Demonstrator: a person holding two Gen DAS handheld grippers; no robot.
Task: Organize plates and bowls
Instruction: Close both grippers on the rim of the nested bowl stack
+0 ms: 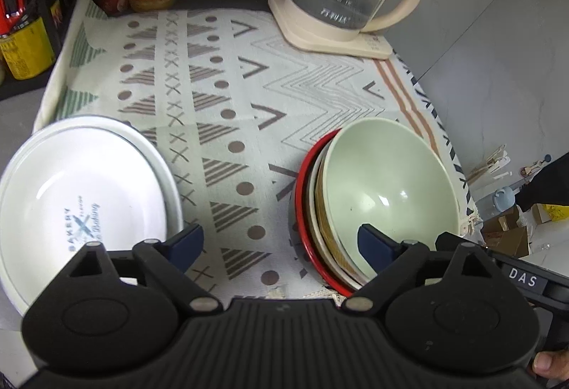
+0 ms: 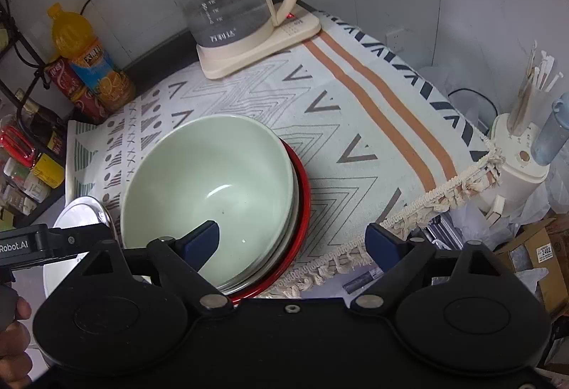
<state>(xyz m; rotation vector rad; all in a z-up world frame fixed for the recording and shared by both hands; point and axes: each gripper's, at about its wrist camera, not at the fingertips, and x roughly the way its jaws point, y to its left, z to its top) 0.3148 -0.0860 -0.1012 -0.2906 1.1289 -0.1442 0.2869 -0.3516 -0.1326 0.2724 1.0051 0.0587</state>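
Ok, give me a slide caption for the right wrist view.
Open right claw above a pale green bowl nested in a stack with a red-rimmed plate on a patterned cloth, glass kettle behind.

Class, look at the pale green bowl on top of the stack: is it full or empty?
Empty. The green bowl shows a bare, glossy inside in both views, apart from a couple of tiny specks near the bottom.

"BAKERY" and script "Baking" printed inside white plate. "DAS" on black gripper body at right edge. "Robot.AI" on other gripper's body. "2402" on cardboard box label. Bottle and kettle lettering unreadable.
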